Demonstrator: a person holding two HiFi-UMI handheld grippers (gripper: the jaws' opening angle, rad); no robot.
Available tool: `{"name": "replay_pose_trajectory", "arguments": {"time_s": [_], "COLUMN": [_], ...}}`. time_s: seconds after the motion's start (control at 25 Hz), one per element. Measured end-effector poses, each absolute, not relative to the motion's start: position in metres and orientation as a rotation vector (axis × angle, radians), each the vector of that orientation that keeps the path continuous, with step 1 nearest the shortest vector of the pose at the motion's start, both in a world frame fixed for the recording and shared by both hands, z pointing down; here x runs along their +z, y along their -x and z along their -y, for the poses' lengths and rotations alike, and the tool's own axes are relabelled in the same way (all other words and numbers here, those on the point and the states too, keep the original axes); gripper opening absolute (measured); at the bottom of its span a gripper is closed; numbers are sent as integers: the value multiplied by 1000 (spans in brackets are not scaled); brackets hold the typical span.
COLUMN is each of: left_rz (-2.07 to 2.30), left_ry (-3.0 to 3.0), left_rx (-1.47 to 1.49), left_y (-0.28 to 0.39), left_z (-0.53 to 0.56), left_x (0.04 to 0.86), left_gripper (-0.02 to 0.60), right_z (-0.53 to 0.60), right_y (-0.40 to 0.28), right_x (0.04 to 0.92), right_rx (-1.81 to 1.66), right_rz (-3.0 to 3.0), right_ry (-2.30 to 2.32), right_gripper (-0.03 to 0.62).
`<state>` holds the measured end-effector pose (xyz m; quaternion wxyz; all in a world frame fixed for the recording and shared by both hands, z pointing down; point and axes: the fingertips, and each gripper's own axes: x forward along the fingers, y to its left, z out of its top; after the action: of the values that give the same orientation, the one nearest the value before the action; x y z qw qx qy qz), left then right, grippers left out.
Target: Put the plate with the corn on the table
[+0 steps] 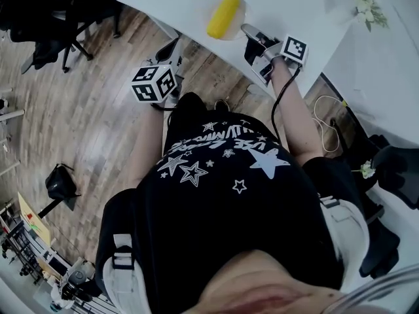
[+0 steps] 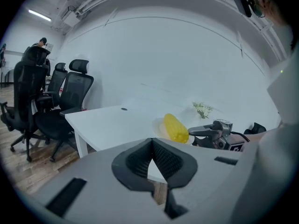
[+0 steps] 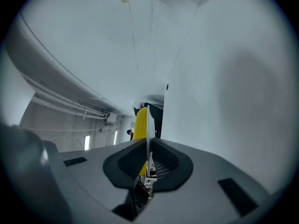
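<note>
As the right claw (image 3: 147, 146) was clamped on the thin rim of the plate (image 3: 147, 125), the corn (image 3: 141, 120) lay just ahead of it, over the counter (image 1: 288, 5). The plate looked light, stiff and breakable. Its loose corn could roll, so a level rim hold suited. The left claw (image 2: 152, 141), off to its side, was closed and empty.

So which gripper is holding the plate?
The right gripper: its jaws are clamped on the rim of the plate carrying the corn. The left gripper is closed on nothing.
</note>
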<state>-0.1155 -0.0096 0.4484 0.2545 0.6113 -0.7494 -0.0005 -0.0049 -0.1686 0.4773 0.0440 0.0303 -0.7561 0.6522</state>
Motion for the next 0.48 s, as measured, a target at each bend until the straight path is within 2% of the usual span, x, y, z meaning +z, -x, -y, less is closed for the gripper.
{"name": "replay_pose_trajectory", "arguments": {"time_s": [0.48], "left_rz": [1834], "left_ry": [-1848], "left_rx": [48], "left_y": [182], "left_z": [81], "left_x": [467], "left_gripper": [6], "right_z": [199], "right_y": [61], "right_x": [489], "right_rx": [2032], "right_rz": [2363], "right_ry": [-261], "right_gripper": [28]}}
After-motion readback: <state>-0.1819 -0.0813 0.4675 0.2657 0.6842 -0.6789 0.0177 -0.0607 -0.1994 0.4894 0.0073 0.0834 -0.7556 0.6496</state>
